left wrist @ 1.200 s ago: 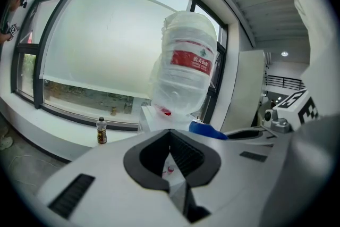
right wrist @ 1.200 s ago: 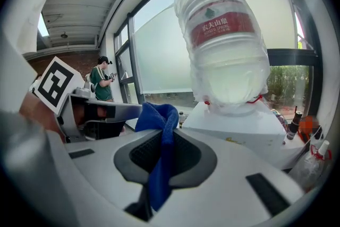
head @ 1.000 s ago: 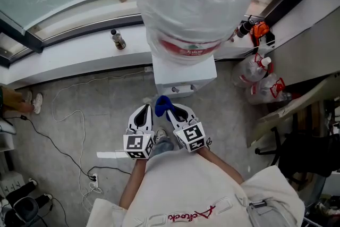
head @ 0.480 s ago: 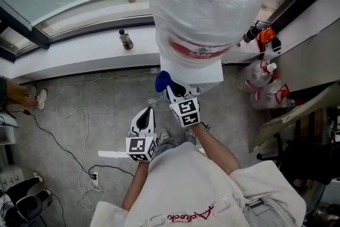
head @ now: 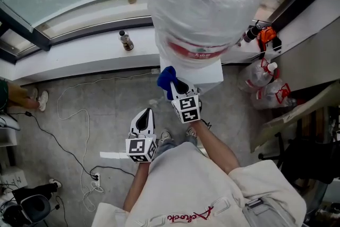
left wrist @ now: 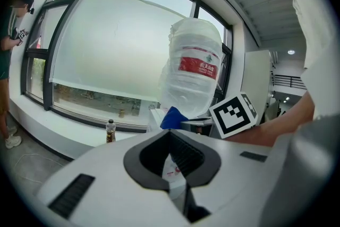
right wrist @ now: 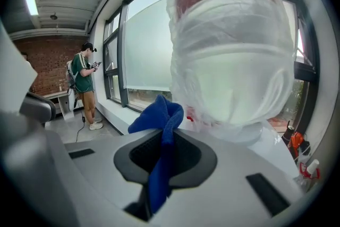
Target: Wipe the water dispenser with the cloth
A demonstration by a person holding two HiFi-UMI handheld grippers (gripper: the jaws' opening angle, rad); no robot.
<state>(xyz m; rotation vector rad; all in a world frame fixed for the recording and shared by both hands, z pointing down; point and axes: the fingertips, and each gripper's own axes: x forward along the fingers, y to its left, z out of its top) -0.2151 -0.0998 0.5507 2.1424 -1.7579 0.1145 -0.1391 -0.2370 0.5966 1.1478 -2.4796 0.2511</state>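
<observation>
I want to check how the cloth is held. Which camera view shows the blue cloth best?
The right gripper view: the cloth fills the centre, pinched in the right hand-held gripper. The head view shows a small blue bunch; the left gripper view, only a corner.

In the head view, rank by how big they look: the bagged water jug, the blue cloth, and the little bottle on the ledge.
Largest: bagged water jug, partly because it is nearest the camera.
Then: blue cloth.
Smallest: bottle.

Small bottle (head: 126, 40) up on the window ledge (head: 74, 57); plastic bags (head: 264, 92) slumped at the floor's (head: 114, 101) right edge.
</observation>
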